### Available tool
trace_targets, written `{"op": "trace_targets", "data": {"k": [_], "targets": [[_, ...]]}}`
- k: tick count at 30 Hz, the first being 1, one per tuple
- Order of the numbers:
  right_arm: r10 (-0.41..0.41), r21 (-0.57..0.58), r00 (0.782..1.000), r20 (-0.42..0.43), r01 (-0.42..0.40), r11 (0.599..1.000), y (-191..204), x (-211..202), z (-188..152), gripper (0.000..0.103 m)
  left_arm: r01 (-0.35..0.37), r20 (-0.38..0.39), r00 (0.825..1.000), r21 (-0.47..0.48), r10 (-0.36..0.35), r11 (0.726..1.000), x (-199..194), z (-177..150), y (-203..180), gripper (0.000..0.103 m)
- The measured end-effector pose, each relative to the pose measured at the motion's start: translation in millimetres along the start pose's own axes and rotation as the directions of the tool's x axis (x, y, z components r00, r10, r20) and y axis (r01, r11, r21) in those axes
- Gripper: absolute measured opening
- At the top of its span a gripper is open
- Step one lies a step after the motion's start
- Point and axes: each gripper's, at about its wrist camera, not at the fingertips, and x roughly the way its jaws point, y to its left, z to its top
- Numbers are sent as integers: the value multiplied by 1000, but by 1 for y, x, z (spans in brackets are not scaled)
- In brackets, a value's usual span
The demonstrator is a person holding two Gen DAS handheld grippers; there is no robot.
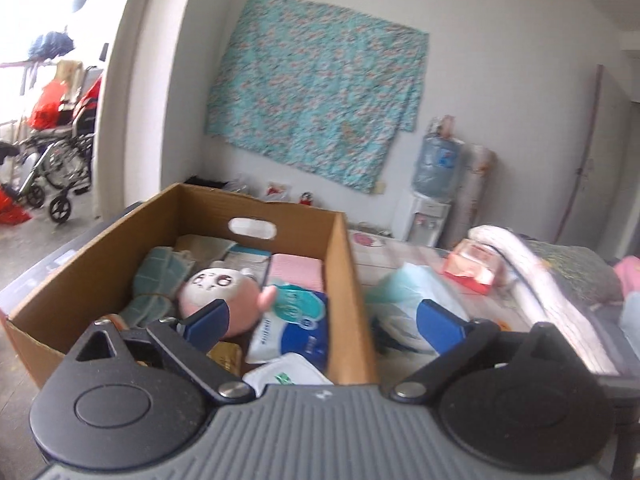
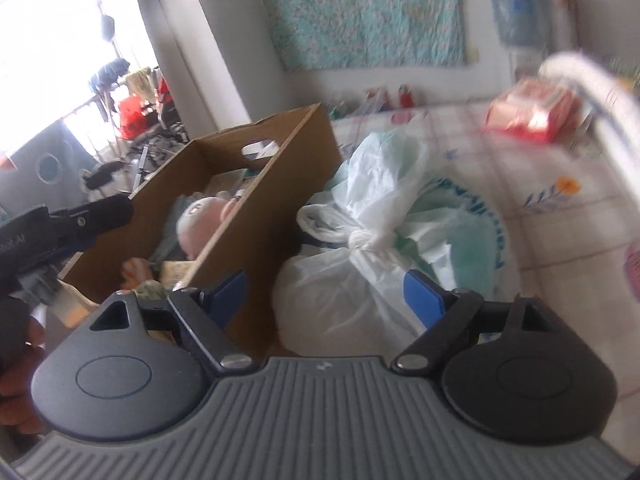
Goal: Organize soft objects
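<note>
I am in a lived-in home: a floral cloth hangs on the wall, a water dispenser stands nearby, and a wheelchair sits by laundry.

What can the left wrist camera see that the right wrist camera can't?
Only the left wrist view shows the water cooler, the wheelchair and the blue-and-white pack in the box. Only the right wrist view shows the bag's tied knot and the left gripper from the side. Both show the cardboard box, pink plush toy, white plastic bag and red packet.
</note>
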Motion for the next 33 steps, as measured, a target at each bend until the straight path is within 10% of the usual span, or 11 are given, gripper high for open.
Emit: {"op": "trace_targets", "data": {"k": [10,18,33], "targets": [[-40,-69,994,98,47,997,16,-27,-15,96,-88,71,994,128,79,988,-40,-56,8,102],[-18,-68,998,64,23,997,23,-23,-30,98,-95,-81,992,69,101,993,-49,-111,12,102],[-25,-19,999,34,26,999,19,-39,-42,102,-102,-153,982,32,106,994,-49,-71,-6,103]]}}
